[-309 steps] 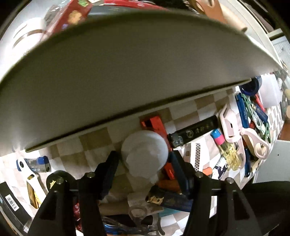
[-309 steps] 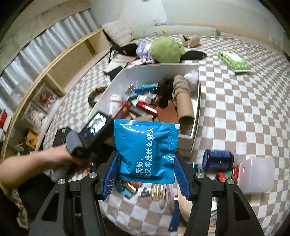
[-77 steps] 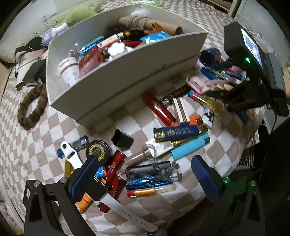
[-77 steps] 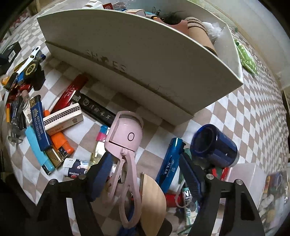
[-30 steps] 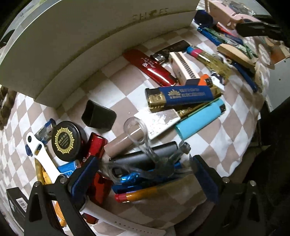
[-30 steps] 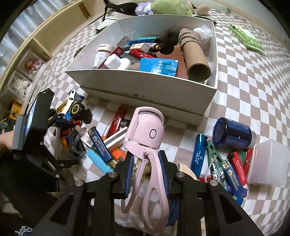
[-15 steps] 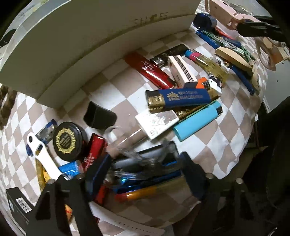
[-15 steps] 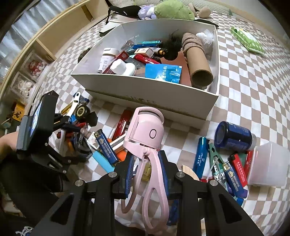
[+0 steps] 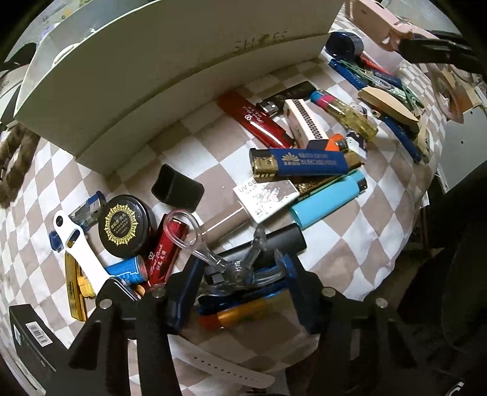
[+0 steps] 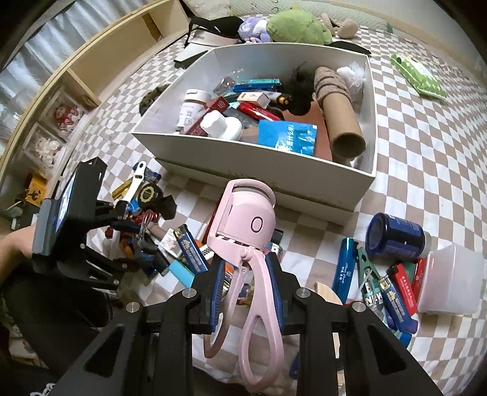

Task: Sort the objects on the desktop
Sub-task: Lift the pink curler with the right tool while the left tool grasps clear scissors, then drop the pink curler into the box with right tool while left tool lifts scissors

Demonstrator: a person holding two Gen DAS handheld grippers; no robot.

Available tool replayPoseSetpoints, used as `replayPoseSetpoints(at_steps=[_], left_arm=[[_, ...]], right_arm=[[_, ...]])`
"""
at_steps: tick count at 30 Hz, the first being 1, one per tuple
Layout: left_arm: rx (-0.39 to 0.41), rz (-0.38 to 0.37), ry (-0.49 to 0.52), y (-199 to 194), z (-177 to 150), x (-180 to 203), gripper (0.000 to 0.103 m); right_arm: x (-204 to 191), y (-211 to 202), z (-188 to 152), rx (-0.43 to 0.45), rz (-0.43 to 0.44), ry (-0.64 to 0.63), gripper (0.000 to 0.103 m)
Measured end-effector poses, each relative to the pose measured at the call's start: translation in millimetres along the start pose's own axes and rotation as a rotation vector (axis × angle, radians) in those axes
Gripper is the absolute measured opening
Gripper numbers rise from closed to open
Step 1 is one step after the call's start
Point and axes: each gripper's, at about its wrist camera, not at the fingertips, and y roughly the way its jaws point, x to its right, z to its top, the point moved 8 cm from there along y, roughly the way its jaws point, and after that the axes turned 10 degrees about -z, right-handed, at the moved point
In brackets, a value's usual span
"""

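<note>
**Gripping an eyelash curler and closing on clear scissors beside the white box**

Clamping its blue-padded fingers on the stem of the pink eyelash curler (image 10: 248,240), the right gripper (image 10: 246,281) is holding it upright above the checkered cloth (image 10: 426,170), handle loops hanging toward the camera and head pointing at the white box (image 10: 369,100). The left gripper (image 9: 239,275) is sitting low over the clutter on the near side of that box, its fingers narrowed around the clear plastic scissors (image 9: 213,249), which are lying across a dark tube (image 9: 274,243) and some pens; whether the pads are actually pressing them I cannot tell.

Just beyond, still short of the box wall, a black round tin (image 9: 126,225), a red lighter (image 9: 166,248), a light blue lighter (image 9: 328,199) and a dark blue lighter (image 9: 299,163) are lying close together. Inside the box a blue packet (image 10: 286,137) is resting against a cardboard tube (image 10: 341,125). Past the box's far wall, a green plush toy (image 10: 296,29) is lying.
</note>
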Motion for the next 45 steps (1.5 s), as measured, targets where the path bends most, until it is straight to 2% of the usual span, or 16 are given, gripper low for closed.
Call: replayPoseSetpoints(at_steps=[4, 7, 11, 15, 26, 38, 45], left_arm=[[0.019, -0.009, 0.000, -7, -7, 8, 0.054], [0.041, -0.006, 0.000, -14, 4, 12, 0.054], [0.074, -0.014, -0.005, -18, 1, 24, 0.054], [0.113, -0.014, -0.013, -35, -6, 16, 0.054], [0.234, -0.032, -0.025, -73, 12, 16, 0.054], [0.402, -0.029, -0.060, -125, 46, 8, 0.054], [0.503, -0.019, -0.112, -155, 72, -10, 0.054]], right_arm=[[-5, -8, 6, 0.023, 0.010, -0.002, 0.028], [-8, -15, 12, 0.042, 0.020, -0.003, 0.028], [-14, -32, 23, 0.099, 0.053, -0.008, 0.028], [-17, -53, 37, 0.162, 0.080, -0.003, 0.028], [-11, -90, 75, 0.292, 0.124, 0.056, 0.028], [1, -94, 121, 0.377, 0.151, 0.135, 0.028], [14, -71, 140, 0.359, 0.106, 0.179, 0.028]])
